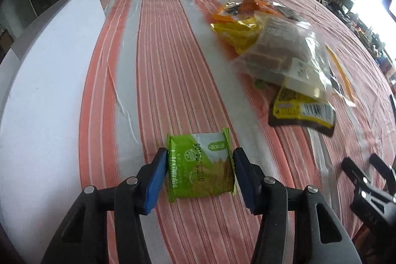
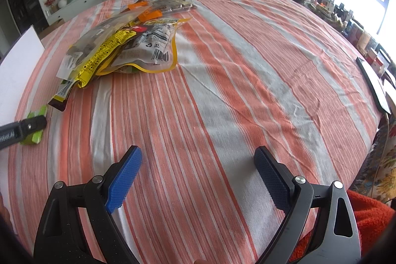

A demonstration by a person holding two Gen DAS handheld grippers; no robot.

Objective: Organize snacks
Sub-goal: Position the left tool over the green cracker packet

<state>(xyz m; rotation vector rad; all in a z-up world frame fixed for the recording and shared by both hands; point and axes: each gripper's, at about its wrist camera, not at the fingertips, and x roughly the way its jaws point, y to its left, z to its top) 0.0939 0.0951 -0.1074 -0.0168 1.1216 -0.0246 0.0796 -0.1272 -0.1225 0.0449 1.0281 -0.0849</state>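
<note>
Green snack packet (image 1: 201,166): lies flat on the striped cloth (image 1: 153,71) of the counter, at 6 o'clock in the left wrist view, between the jaws of the left gripper (image 1: 198,170). Jaws stand against the packet's two side edges, blue pad touching at left; clamped on it, though pressure can't be confirmed. Snack pile (image 1: 277,51), i.e. clear, yellow and orange bags overlapping, sits at 1–2 o'clock, well apart from the packet. White board (image 1: 49,81) flanks the cloth at 9 o'clock. Right gripper (image 2: 198,172): jaws wide apart, nothing btwn them, hovering over bare cloth; pile at 11 o'clock in its view. Step in hand, prob.: pick-up of one packet. Next move calls for a firm hold, a clean lift, then carry to a sorting spot; destination not evident.
</note>
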